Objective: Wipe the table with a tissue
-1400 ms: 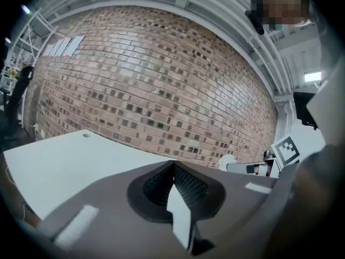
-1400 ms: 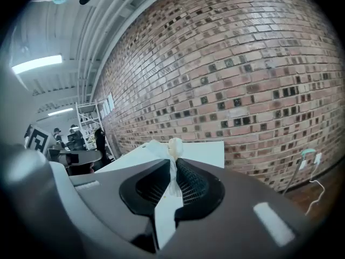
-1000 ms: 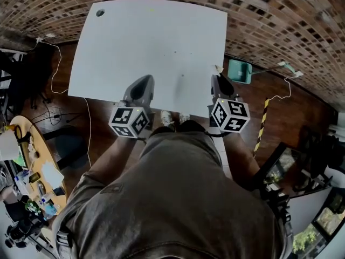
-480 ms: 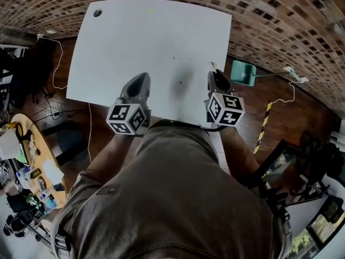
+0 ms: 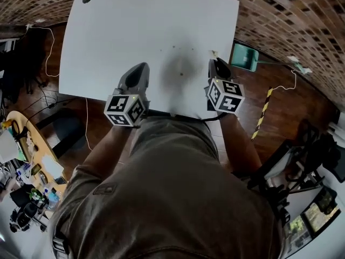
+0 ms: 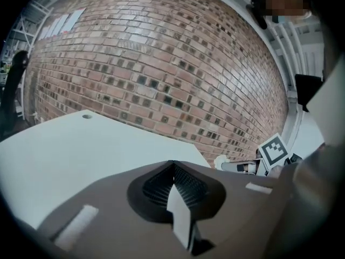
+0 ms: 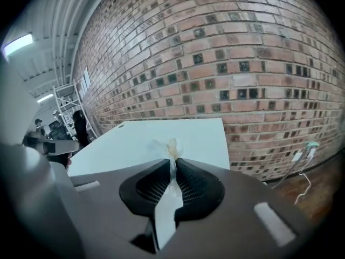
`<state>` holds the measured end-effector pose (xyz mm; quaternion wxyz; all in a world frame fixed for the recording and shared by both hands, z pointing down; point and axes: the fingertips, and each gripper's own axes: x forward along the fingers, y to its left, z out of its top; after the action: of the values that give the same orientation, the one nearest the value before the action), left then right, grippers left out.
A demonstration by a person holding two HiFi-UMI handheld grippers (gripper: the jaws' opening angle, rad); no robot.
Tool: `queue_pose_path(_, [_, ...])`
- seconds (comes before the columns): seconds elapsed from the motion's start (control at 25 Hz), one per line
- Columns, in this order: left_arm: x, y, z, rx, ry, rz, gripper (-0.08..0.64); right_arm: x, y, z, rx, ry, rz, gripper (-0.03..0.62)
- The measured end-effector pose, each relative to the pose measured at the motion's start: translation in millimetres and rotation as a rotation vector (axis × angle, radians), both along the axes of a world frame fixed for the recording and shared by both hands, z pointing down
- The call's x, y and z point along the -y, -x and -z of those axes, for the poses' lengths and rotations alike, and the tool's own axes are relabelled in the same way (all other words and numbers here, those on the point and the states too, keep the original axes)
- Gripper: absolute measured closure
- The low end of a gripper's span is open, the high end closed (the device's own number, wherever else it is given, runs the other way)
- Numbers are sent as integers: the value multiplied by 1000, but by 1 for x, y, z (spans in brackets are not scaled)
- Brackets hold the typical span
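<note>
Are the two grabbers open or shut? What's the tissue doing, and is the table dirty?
Left gripper: shut, nothing between its jaws.
Right gripper: shut on the tissue.
Tissue: pinched and crumpled, poking out past the jaw tips.
Table: white, with a few small dark specks.

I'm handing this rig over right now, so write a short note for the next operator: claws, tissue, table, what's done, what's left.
Left claw: shut, nothing in it, over the table's near edge.
Right claw: shut on the tissue, also at the near edge.
Table: white, with a few small dark specks between the claws.
Done: tissue gripped.
Left: the wiping; probably lower the tissue onto the specks first.
</note>
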<state>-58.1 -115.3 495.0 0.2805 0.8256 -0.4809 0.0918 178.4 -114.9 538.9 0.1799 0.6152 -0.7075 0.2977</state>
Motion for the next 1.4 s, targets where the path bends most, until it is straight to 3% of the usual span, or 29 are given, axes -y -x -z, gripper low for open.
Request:
queue_pose_path(0.56, [16,7,-43,3,89,-97,558,26,21,-55,-101,118,-3,541])
queue_pose_path(1.4, [35,29,-58,-24,134,-90,558,37,30,-82,-232,242,41,543])
